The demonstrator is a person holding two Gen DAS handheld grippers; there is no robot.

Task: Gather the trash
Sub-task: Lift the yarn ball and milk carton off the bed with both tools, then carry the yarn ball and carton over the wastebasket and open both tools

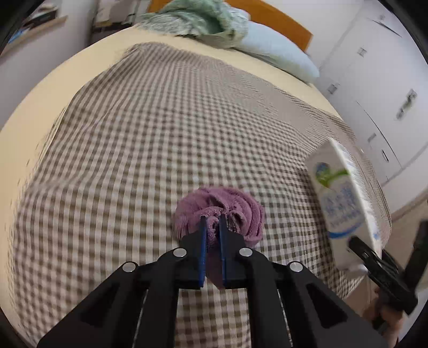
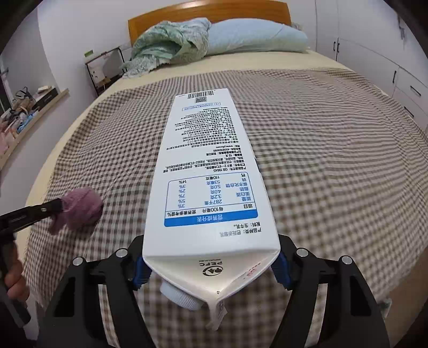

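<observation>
A wide bed fills both views, its cream sheet covered by a brown-and-white checked blanket. At the far end a wooden headboard stands behind a pale blue pillow and a crumpled green blanket to its left.

Only the right wrist view shows the left side of the room: a cluttered shelf along the wall and a small black-framed stand beside the bed. Only the left wrist view shows the milk carton's front face, with a green and blue logo. The right wrist view shows instead its back panel of printed text, a nutrition table and a barcode at the far end. White cupboards line the right wall in both.

The right gripper is spread wide and clamps the tall white carton at its near, gabled end, blue pads pressing both sides. The carton's white screw cap points down toward the camera, and the carton stretches away above the blanket near the bed's near right part.

The left gripper is pinched nearly closed on a bunched purple cloth, held at the bed's near edge, left of the carton. A hand grips its handle.
</observation>
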